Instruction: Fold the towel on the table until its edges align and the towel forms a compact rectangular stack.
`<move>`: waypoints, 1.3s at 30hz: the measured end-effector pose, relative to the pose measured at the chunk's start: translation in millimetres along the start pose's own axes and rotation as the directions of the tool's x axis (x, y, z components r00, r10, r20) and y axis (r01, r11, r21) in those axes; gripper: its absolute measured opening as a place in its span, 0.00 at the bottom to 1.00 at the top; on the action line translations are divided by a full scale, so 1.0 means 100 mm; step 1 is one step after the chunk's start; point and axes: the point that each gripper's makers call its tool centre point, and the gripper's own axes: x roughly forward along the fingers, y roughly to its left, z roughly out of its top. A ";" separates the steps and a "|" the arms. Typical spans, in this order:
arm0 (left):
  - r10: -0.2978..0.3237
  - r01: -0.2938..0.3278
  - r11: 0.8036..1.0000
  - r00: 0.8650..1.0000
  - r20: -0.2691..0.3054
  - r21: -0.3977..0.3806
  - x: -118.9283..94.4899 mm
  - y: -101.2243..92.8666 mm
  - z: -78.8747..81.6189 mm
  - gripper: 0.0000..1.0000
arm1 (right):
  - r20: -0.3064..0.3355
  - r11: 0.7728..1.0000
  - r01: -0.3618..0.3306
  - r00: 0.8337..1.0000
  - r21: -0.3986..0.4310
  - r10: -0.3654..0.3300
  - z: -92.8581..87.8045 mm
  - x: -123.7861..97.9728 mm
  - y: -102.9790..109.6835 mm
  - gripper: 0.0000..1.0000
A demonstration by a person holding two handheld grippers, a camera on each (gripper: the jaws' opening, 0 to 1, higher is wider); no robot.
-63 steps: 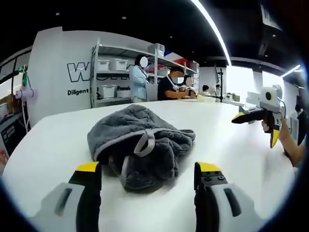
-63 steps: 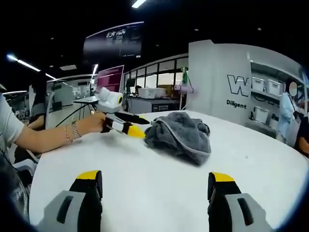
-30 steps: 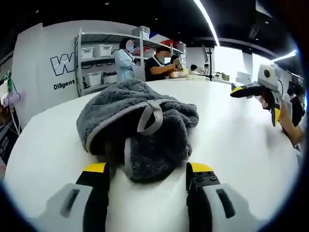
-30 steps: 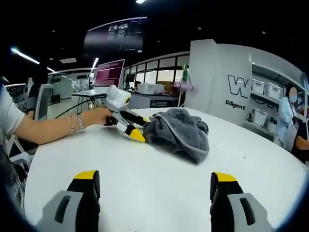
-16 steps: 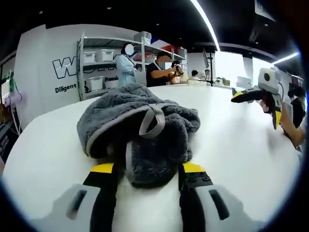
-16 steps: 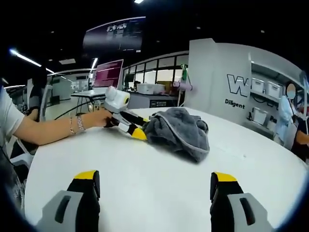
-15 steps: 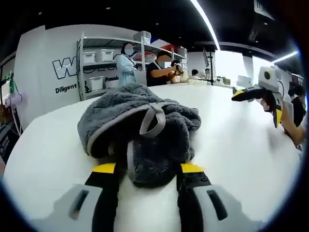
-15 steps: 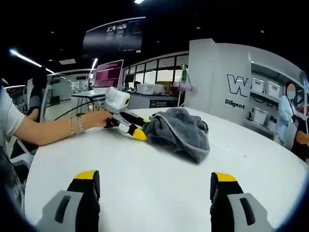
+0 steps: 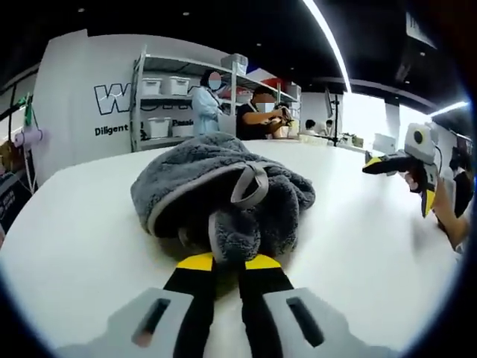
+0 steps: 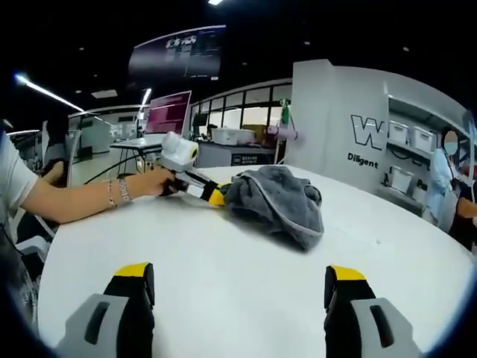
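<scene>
Left tongs point(image 9: 227, 262) newly clamped on towel point(image 9: 223, 190)

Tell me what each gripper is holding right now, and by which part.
The left gripper is shut on the near edge of the crumpled towel, which lies on the table. The right gripper is open and holds nothing.

Bright ceiling strips, sharp centre, warped edges.

An open-plan lab or office is indicated by metal shelving point(image 9: 179, 97) stocked with white bins point(image 9: 160, 86), a lettered wall point(image 10: 361, 130) and glass partitions point(image 10: 250, 119).
</scene>
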 end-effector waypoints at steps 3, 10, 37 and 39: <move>0.003 -0.003 1.000 1.000 0.006 -0.014 -0.01 -0.01 0.00 0.12 | 0.000 1.000 -0.001 1.000 0.000 0.001 0.00 0.00 0.00 0.99; 0.000 0.001 0.999 1.000 0.010 -0.041 -0.03 -0.02 0.02 0.12 | -0.002 1.000 0.000 1.000 0.001 0.000 -0.01 0.00 -0.01 0.99; -0.055 0.059 0.995 0.997 0.056 -0.074 -0.19 -0.21 0.38 0.10 | -0.003 1.000 -0.001 1.000 -0.005 0.001 -0.01 0.01 0.00 0.99; -0.063 0.066 0.995 0.997 0.055 -0.070 -0.20 -0.24 0.39 0.10 | -0.003 1.000 0.000 1.000 -0.005 0.000 -0.01 0.01 0.00 0.99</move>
